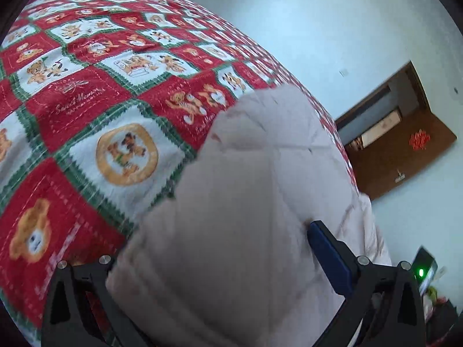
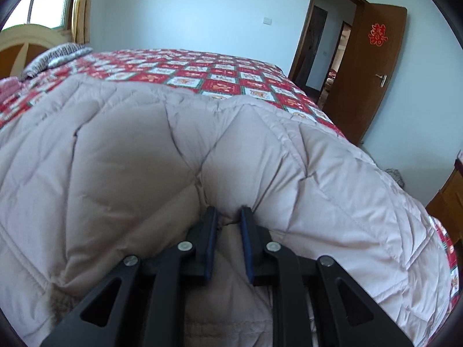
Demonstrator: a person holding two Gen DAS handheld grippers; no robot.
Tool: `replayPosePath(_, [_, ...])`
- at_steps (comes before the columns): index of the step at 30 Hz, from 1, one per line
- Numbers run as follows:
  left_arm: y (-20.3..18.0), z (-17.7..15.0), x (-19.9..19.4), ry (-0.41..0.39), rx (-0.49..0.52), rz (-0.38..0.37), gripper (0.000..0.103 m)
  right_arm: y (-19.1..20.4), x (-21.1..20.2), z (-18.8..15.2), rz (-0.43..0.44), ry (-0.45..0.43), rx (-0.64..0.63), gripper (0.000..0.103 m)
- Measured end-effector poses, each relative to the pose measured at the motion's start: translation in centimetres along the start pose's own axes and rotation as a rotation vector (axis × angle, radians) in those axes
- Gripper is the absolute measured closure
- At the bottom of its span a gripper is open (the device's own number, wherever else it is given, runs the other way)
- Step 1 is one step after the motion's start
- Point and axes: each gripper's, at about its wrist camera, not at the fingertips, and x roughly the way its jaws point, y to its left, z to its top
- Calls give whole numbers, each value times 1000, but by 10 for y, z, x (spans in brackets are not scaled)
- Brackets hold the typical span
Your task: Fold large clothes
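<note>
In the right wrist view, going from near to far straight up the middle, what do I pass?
Right gripper pinching the quilted coat → red teddy-bear bedspread → pale wall.

The quilted coat (image 2: 231, 150) lies spread on the bedspread (image 2: 220, 72), which covers the bed. Behind the coat, the bedspread runs to the far wall. A folded blanket (image 2: 55, 56) sits at the bed's far left, beside the headboard (image 2: 26, 46). The door (image 2: 373, 69) stands open to the right of the bed (a doorway just left of it). In the left wrist view, the coat lies to the right on the bedspread (image 1: 115, 92).
</note>
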Motion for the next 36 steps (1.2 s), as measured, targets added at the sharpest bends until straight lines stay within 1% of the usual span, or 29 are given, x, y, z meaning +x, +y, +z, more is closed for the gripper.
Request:
replayPosePath(3, [-8,4,5,-26,14,12,1,-1,-1,-2,2,-2,6,82])
replayPosePath(8, [-11,3,7,-49,38,-6,2,-3,-1,-3,13,-6,15,83])
replayPosePath(9, [-13,3,6,-57,51,-7,6,-3,-1,-3,14,-6,16,82])
replayPosePath(11, [-15,5,7,-59,80,-15,41,-3,-2,-3,15,-6,17,82])
replayPosePath(12, [-16,8,7,-56,90,-37,47,-2,-2,-3,14,-6,16,82])
replayPosePath(13, [-16,10,6,-56,95,-55,59,-2,-2,-3,11,-5,14,82])
replayPosePath(14, [-18,11,4,-57,102,-70,68,-1,-2,-3,7,-4,10,82])
replayPosePath(17, [-30,18,-5,-68,144,-115,81,1,-2,-2,-6,2,-3,82])
replayPosePath(19, [-39,21,-17,-86,174,-159,84,3,-1,-2,-10,11,-6,82])
replayPosePath(23, [-64,28,-50,-124,253,-277,87,8,-6,-1,20,55,32,81])
replayPosePath(25, [-77,29,-64,-139,306,-320,87,15,-13,-2,54,73,54,81])
replayPosePath(27, [-90,30,-80,-155,375,-353,87,28,-24,-4,142,95,102,83])
replayPosePath(30, [-108,29,-112,-199,495,-371,87,56,-41,-9,300,117,186,83])
replayPosePath(32, [-116,28,-128,-229,565,-365,89,75,-50,-11,436,138,246,83])
replayPosePath(33, [-120,28,-133,-235,591,-365,90,85,-53,-11,519,153,274,83])
replayPosePath(34, [-125,26,-137,-234,628,-365,91,96,-57,-12,627,173,301,83])
replayPosePath(35, [-129,24,-140,-237,661,-348,91,102,-59,-13,713,186,321,84])
replayPosePath(36, [-133,21,-140,-244,696,-323,91,103,-61,-14,768,194,341,85])
